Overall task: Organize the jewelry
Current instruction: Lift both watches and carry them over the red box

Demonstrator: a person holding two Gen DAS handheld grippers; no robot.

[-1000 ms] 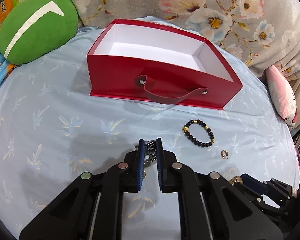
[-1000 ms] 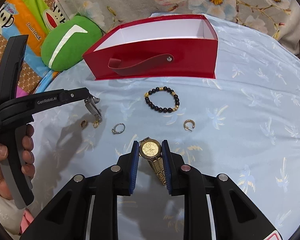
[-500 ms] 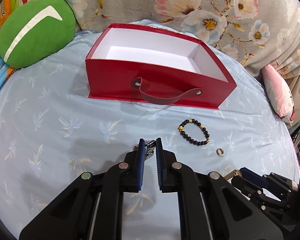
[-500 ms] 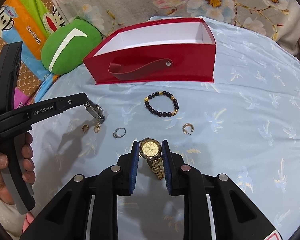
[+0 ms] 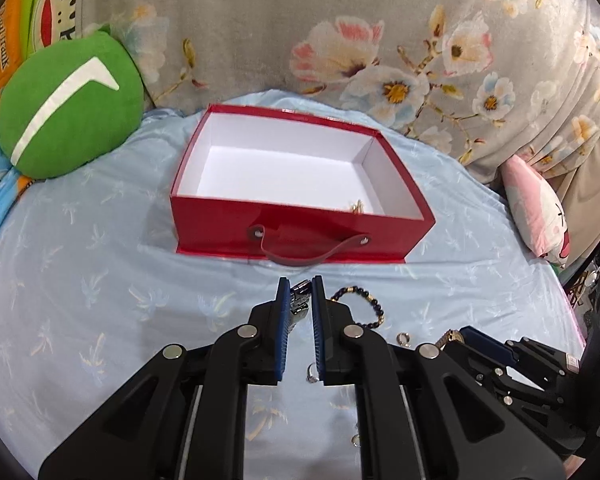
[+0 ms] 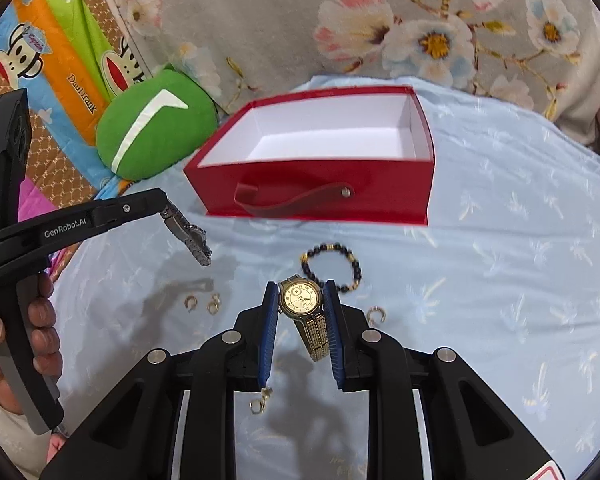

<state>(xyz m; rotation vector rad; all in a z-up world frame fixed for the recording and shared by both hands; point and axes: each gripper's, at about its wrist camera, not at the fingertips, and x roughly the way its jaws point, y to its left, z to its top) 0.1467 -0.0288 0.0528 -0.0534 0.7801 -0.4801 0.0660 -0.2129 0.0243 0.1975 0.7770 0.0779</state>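
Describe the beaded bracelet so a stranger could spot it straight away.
Start at the open red box on the pale blue sheet. On the sheet just in front of its strap handle lies the beaded bracelet, a closed loop. It is the only piece made of dark round beads with a few gold ones; the earrings nearby are small gold hoops.

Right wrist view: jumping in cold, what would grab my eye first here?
The gold watch, clamped face-up between the right gripper's blue pads and hanging clear of the blue sheet. Behind it sits the open red box with a white inside. At left the left gripper holds a silver watch by its band, with a black bead bracelet and small rings lying loose between.
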